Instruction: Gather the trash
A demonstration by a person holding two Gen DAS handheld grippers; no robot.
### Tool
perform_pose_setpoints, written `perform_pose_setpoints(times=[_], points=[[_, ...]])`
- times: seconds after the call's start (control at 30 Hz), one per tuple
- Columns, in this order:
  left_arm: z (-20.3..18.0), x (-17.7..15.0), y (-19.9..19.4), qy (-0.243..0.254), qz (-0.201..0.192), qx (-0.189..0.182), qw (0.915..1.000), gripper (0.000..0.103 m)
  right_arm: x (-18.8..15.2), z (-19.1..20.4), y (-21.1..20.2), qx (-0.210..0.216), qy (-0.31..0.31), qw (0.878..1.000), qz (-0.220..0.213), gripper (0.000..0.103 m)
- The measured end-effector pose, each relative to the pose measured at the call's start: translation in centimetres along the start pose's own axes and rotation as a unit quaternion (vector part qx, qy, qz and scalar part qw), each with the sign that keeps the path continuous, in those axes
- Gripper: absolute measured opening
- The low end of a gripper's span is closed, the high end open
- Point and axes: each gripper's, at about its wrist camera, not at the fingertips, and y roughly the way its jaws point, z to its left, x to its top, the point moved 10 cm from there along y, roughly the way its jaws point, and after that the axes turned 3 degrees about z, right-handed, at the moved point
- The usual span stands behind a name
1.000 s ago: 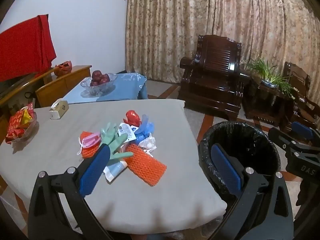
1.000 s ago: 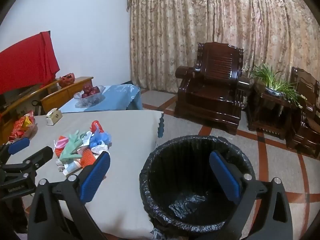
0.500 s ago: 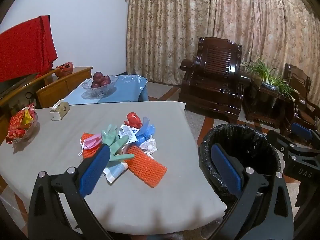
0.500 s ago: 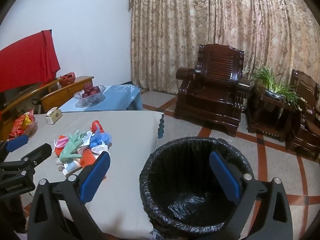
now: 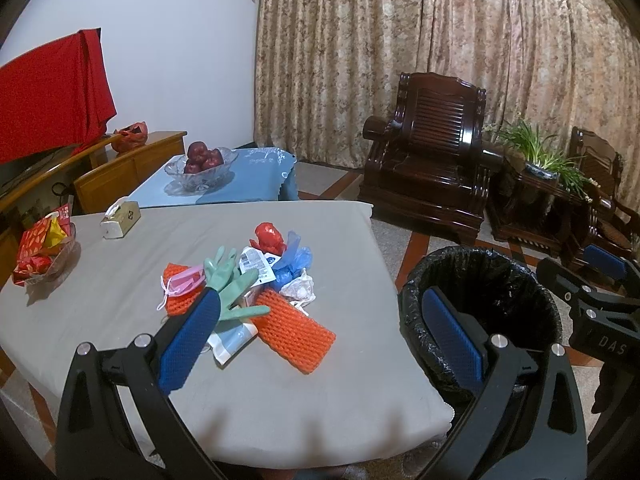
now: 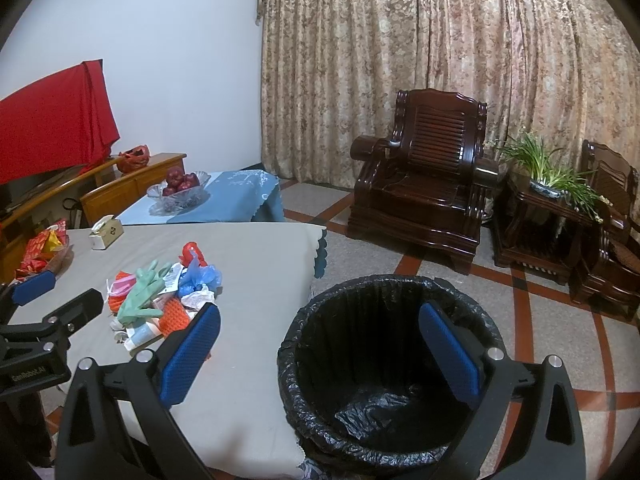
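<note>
Both claws are spread wide and empty — the left gripper [image 5: 320,336] faces the trash pile [image 5: 256,284] mid-table, the right gripper [image 6: 320,356] hangs over the lined bin [image 6: 392,364] beside the table. Collection looks not yet begun; the next move calls for reaching down to one loose piece — likely the orange net [image 5: 294,332].

A: The white tube [image 5: 232,340], is it whole?
B: No. The green glove [image 5: 230,286] covers its top, and the label print beside this glove is too small to read.
</note>
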Motion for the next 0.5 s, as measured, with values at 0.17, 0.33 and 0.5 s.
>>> perform_pose_setpoints(times=[0.17,0.33,0.5], points=[[0.07,-0.02,0.05,0.0,0.001,0.0,1.0,0.098,-0.06,0.08,0.05,-0.001,0.001,1.0,0.0,0.097],[0.26,-0.15,0.28,0.0,0.002,0.0,1.0,0.098,-0.05,0.07,0.05,-0.001,0.0,1.0,0.0,0.097],[0.23,-0.12,0.32,0.0,0.002,0.0,1.0,0.098,-0.1,0.12,0.08,-0.001,0.001,1.0,0.001,0.097]])
